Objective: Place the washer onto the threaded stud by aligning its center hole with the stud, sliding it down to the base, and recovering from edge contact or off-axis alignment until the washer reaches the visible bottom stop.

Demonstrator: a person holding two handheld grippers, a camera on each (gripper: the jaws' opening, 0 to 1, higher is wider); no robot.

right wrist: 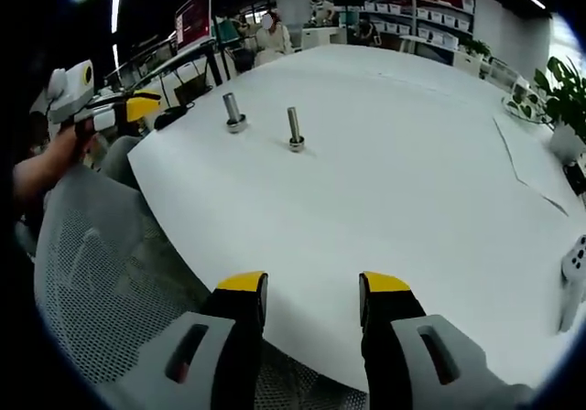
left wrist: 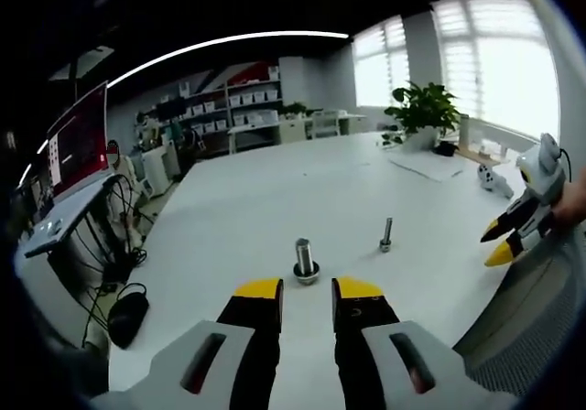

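Observation:
Two metal studs stand upright on the white table point(left wrist: 275, 190). The thicker stud point(left wrist: 304, 256) is just ahead of my left gripper point(left wrist: 308, 291), and a wide ring sits around its foot. I cannot tell whether that ring is a washer. The thinner stud point(left wrist: 386, 234) stands further right on a small base. My left gripper is open with nothing between its jaws. In the right gripper view the thick stud point(right wrist: 233, 113) and the thin stud point(right wrist: 294, 128) stand far off at the upper left. My right gripper point(right wrist: 313, 286) hangs open and empty over the table's near edge.
A grey mesh chair point(right wrist: 110, 273) sits under the table edge. The right gripper point(left wrist: 511, 236) shows at the right, held by a hand. A potted plant point(left wrist: 423, 108), a sheet of paper point(left wrist: 430, 165) and a small white device point(right wrist: 577, 264) lie toward the far side. A monitor point(left wrist: 78, 140) stands at the left.

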